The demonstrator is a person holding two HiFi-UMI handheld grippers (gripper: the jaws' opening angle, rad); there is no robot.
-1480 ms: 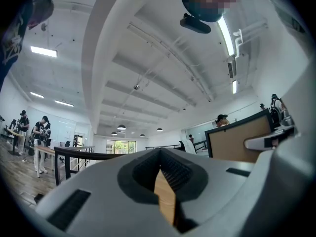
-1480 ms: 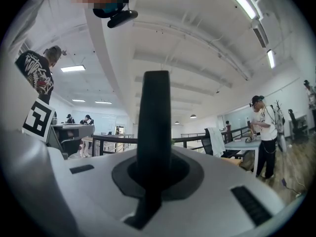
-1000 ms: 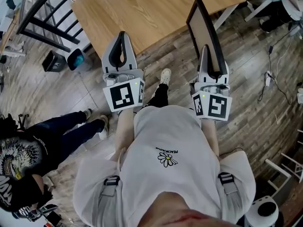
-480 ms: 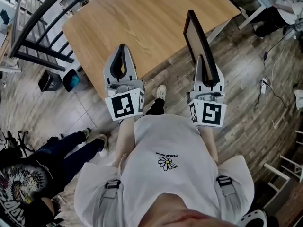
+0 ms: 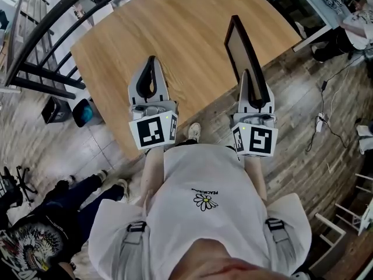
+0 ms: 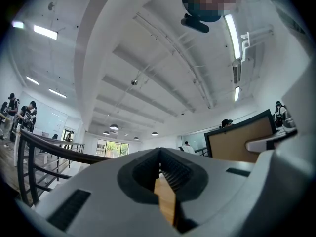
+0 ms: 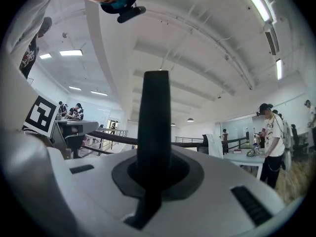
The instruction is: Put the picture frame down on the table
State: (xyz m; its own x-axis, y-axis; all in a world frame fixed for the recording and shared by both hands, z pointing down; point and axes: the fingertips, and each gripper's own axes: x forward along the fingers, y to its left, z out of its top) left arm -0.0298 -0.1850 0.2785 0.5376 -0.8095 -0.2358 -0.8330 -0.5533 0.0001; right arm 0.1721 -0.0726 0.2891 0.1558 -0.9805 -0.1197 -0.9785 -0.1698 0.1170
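- Bright, even light; ceiling tubes (image 6: 229,28) glare above the left gripper (image 6: 159,151).
- Gripper views: heavy fisheye bend, dark vignetted corners.
- Head view sharp; shadows soft.

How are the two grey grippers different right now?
The right grey gripper is shut on the dark-edged brown picture frame; the left grey gripper is shut, empty. From above, the left gripper shows over the light wooden table, the right gripper mostly over floor. Both point forward.

Head view looks steeply down; both gripper views aim slightly upward, all sharing the picture frame (image 5: 243,54)
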